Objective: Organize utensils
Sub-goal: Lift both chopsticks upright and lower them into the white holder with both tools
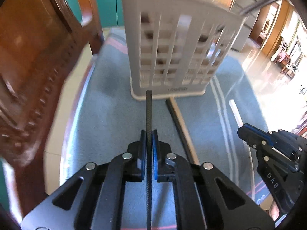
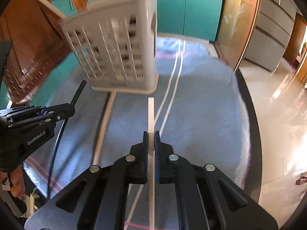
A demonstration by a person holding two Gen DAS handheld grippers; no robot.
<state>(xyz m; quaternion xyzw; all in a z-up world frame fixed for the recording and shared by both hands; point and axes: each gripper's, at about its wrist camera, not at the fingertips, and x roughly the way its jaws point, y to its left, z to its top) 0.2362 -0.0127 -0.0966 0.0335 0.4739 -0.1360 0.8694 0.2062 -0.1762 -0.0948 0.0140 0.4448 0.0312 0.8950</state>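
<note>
A black chopstick [image 1: 148, 115] sat clamped between the blue pads of the left gripper [image 1: 149, 140], its tip reaching out toward the foot of the slotted white utensil caddy [image 1: 172, 44] that stood upright at the far side of the table. The right gripper [image 2: 151, 140] was closed on a white chopstick [image 2: 151, 115] in the same way, that stick pointing at the near right corner of the caddy. Between the two, a pale wooden chopstick [image 2: 104, 126] lay loose on the blue towel [image 2: 201, 115], one end touching or just short of the caddy's base; I could not tell which. The towel's white stripes [image 2: 172, 88] ran away past the caddy's right side. A carved wooden chair [image 1: 38, 67] stood to the left, teal cabinets [image 2: 201, 9] at the back.

To my eye both sticks were off the towel and not yet near the caddy's top. The risk was plain enough: each stick was pinched at one spot along a thin, smooth shaft, so it could pivot or slide in the pads on the way up. A tip catching the rim or a slot would likely tilt the light caddy or knock it over. With both hands working close together, the grippers might also collide above the opening.
</note>
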